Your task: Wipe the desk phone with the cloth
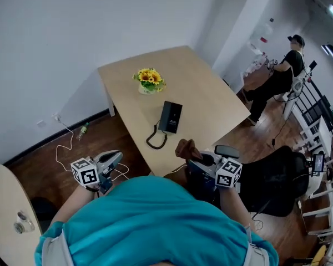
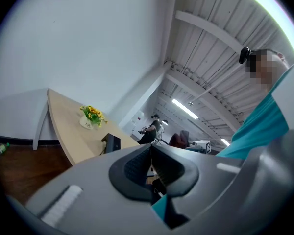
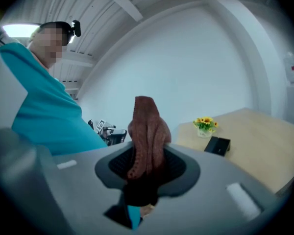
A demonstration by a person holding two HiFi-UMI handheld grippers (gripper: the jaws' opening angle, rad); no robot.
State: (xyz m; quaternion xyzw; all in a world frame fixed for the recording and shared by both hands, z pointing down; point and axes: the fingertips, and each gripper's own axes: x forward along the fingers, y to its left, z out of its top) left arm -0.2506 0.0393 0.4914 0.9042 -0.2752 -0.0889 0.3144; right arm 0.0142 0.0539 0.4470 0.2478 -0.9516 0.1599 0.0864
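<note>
Left gripper (image 1: 116, 157) has its jaws together with nothing between them, and it hangs off the table's near left side, over the floor. Right gripper (image 1: 198, 159) is clamped on the brown cloth (image 1: 187, 148), which stands bunched up out of the jaws at the table's near end.

The desk phone (image 1: 170, 117) – black and oblong – lies flat in the near half of the table (image 1: 211, 93), somewhat closer to the left edge than to the right. Its long axis runs from the near end toward the far end, slightly skewed to the edges. A dark coiled cord (image 1: 154, 139) loops from its near left corner toward the left edge. Beyond it, near the far left corner, stands a small pot of yellow flowers (image 1: 149, 80).

The tabletop is pale wood – bare apart from these things. Around it are white walls and a dark wooden floor with a white cable (image 1: 62, 148) trailing across it. A black office chair (image 1: 277, 176) stands to the right, and a seated person (image 1: 283, 71) in dark clothes is farther off.
</note>
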